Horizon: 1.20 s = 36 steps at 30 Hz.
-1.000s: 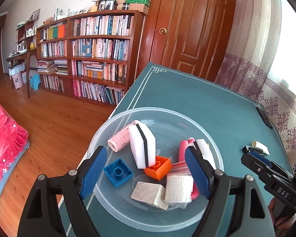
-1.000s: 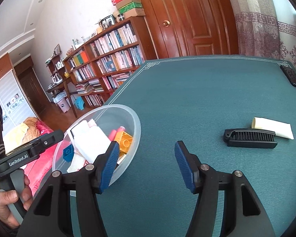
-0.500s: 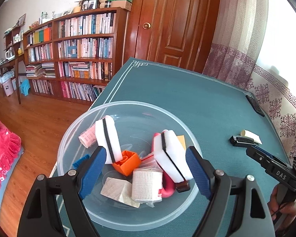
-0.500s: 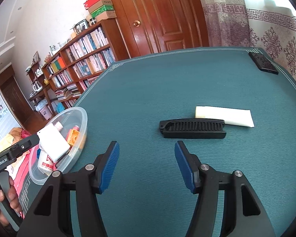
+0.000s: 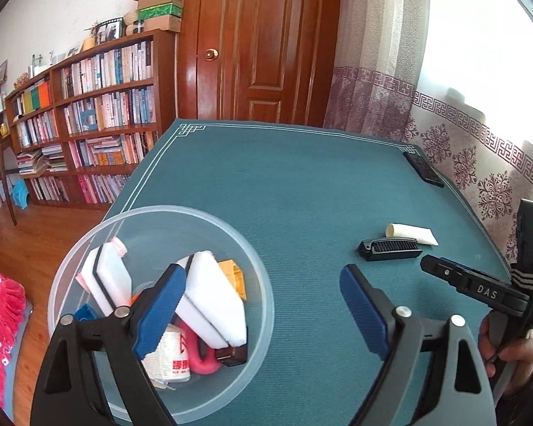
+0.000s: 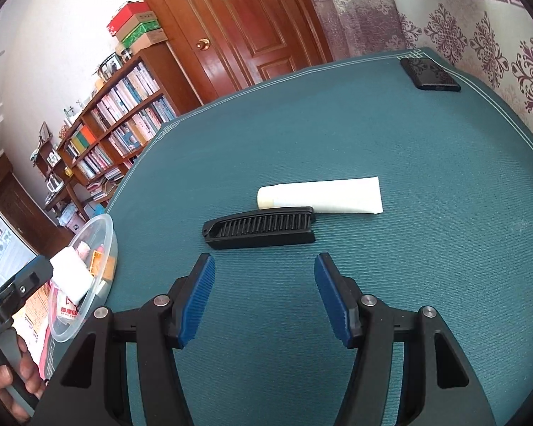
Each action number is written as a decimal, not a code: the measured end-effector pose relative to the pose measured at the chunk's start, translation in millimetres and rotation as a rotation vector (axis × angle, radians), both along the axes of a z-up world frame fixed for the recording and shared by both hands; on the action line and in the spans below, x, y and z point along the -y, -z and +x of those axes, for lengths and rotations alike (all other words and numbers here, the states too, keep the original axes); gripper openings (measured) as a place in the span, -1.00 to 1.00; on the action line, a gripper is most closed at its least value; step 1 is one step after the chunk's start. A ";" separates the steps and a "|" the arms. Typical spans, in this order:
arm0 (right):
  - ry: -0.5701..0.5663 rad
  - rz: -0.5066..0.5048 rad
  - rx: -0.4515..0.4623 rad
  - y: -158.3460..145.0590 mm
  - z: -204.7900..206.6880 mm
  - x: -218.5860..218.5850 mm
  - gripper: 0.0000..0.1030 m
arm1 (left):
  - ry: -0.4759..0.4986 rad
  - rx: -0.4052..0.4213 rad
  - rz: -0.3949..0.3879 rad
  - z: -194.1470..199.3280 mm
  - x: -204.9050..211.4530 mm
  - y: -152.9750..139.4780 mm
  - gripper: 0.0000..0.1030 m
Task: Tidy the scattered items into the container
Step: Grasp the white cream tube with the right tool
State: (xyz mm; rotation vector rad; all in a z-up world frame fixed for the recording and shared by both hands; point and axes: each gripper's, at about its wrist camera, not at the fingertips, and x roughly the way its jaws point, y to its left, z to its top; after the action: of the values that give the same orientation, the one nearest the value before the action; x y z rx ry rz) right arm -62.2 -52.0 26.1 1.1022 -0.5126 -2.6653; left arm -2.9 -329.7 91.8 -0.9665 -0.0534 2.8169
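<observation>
The right gripper (image 6: 264,298), fingers spread and empty, is closing in on the black plastic comb (image 6: 259,229) mid-table, leaving the clear plastic bowl (image 5: 256,266) at the left edge; left gripper (image 5: 263,309) likewise spread.

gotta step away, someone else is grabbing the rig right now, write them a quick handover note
Left gripper: open, empty, over the near edge of the clear bowl.
Right gripper: open, empty, pointed at the black comb, just short of it.
Done: sponges, toy bricks, a bandage roll and other small items are in the bowl.
Left: the comb and the white tube lie side by side on the green table cover; both go into the bowl. A dark phone-like object sits at the far corner; whether it belongs in the bowl is unclear.
</observation>
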 end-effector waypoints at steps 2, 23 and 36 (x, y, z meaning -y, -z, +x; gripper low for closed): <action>0.023 -0.032 0.015 2.5 -6.5 -9.4 0.20 | 0.019 -0.008 0.002 0.3 -7.0 -2.7 0.84; 0.128 -0.040 0.082 11.1 -91.0 -20.2 0.20 | 0.065 0.012 -0.001 -15.4 -21.1 2.1 0.84; 0.101 0.369 0.079 13.4 -125.5 21.2 0.10 | 0.111 0.040 -0.001 -33.5 -33.7 6.9 0.84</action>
State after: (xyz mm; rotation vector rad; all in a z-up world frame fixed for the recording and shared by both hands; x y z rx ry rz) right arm -187.7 -73.2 12.7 1.3124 -0.0882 -2.8901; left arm -36.5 -296.0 85.0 -0.9934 -0.0038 2.6978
